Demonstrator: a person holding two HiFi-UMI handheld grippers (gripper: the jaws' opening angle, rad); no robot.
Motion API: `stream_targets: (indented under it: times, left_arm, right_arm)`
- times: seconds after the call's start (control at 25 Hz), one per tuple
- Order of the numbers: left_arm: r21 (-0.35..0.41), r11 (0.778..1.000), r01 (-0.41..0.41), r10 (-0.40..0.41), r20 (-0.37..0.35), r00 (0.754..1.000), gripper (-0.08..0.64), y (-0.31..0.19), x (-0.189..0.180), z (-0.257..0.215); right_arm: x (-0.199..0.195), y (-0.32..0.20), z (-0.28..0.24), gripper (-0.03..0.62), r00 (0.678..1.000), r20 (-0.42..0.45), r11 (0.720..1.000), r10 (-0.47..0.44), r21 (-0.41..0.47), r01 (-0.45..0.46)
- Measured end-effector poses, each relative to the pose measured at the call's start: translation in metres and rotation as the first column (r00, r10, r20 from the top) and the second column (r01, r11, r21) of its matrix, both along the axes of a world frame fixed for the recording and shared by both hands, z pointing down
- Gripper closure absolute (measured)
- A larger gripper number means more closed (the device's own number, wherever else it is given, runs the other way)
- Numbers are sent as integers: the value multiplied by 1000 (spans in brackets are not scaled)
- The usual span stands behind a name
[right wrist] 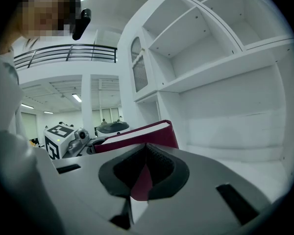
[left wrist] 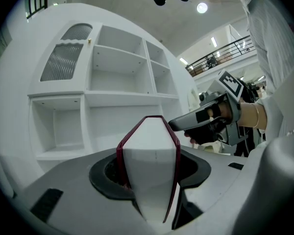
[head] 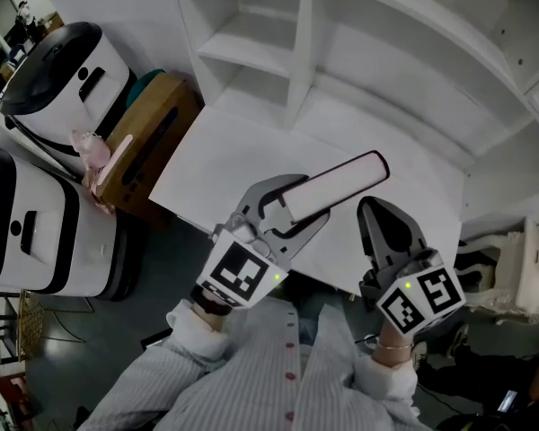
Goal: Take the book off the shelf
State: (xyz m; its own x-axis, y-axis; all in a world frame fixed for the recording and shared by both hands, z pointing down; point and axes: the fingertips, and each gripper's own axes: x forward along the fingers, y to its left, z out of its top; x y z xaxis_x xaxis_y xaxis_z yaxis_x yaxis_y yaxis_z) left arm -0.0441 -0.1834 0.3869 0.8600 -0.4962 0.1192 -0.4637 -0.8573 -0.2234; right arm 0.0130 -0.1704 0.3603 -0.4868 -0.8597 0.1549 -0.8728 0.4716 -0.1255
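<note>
The book (head: 337,184) has a dark red cover and white pages. It hangs above the white table (head: 216,164), out in front of the white shelf unit (head: 292,52). My left gripper (head: 292,206) is shut on the book's near end. In the left gripper view the book (left wrist: 149,165) stands on edge between the jaws, fore-edge toward the camera. My right gripper (head: 388,225) is to the right of the book, jaws together and empty. In the right gripper view the book (right wrist: 137,135) lies just ahead and left of the shut right gripper (right wrist: 146,150). The shelf compartments (left wrist: 112,70) in view hold nothing.
Two white rounded machines (head: 63,70) (head: 27,232) stand on the floor at the left. A brown box (head: 148,137) with a pink object (head: 97,155) on it sits against the table's left end. The table's front edge is near my sleeves (head: 251,366).
</note>
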Motion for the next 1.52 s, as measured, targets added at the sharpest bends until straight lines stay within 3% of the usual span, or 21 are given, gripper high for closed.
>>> stream_targets:
  times: [0.8, 1.08, 1.32, 1.52]
  left_arm:
    - [0, 1000, -4, 4, 0, 1000, 331, -7, 4, -1]
    - [-1, 999, -48, 48, 8, 999, 331, -5, 13, -1]
    - [-70, 995, -68, 66, -36, 997, 331, -6, 8, 1]
    - [-84, 992, -96, 92, -45, 995, 331, -11, 9, -5]
  right_arm:
    - [5, -9, -1, 578, 1000, -9, 1000, 8, 2, -8]
    - [7, -9, -2, 578, 1000, -10, 1000, 11, 8, -11]
    - [4, -6, -6, 578, 1000, -13, 1000, 0, 15, 0]
    - [11, 0, -11, 578, 1000, -16, 1000, 3, 29, -2]
